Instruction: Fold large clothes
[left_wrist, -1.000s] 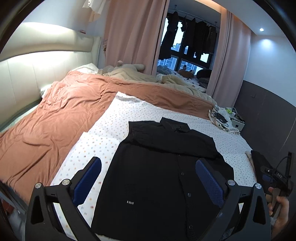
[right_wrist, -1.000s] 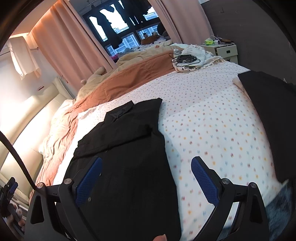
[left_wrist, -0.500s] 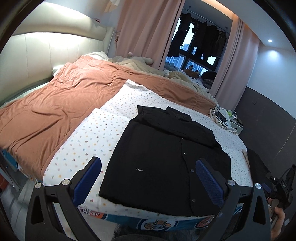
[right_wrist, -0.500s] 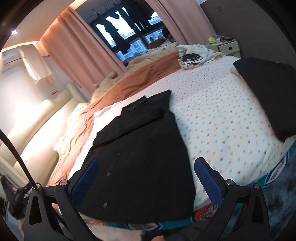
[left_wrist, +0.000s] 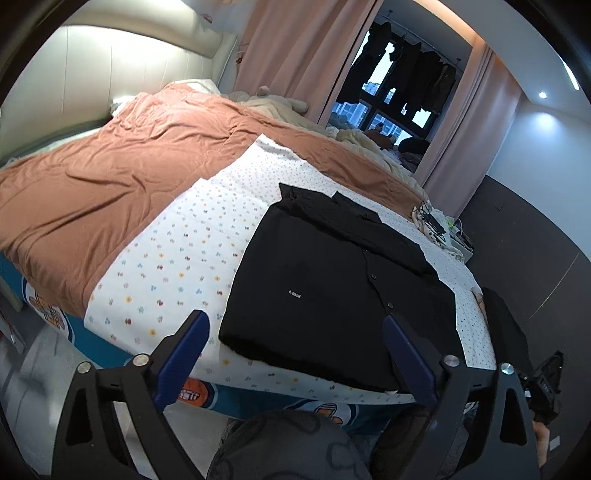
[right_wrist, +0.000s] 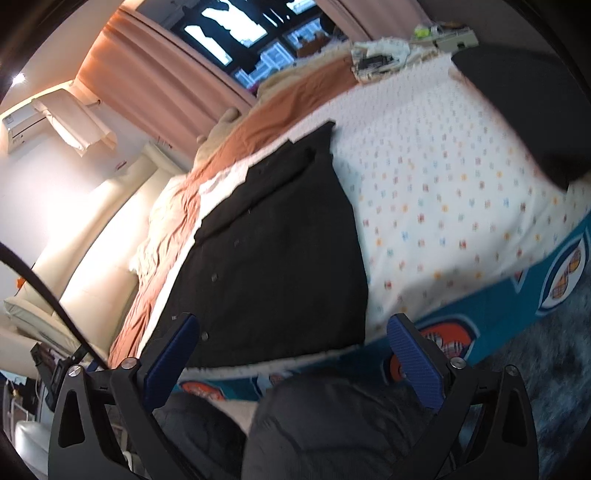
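Left hand-held gripper (left_wrist: 295, 354) tilted downward toward near edge of bed (left_wrist: 258, 400), off the mattress; jaws wide, just been closing a little, nothing between pads. Right hand-held gripper (right_wrist: 295, 354) likewise angled down, short of near edge; jaws wide, closing slightly, empty. Black shirt (left_wrist: 332, 288) flat on dotted sheet (left_wrist: 173, 258) at near edge, collar toward far side, sleeves folded in. Small white label on shirt chest, too small to read. Second dark garment (right_wrist: 524, 107) at right edge, partly cut off. Right view motion-blurred. Knees at bottom of both views, dim.
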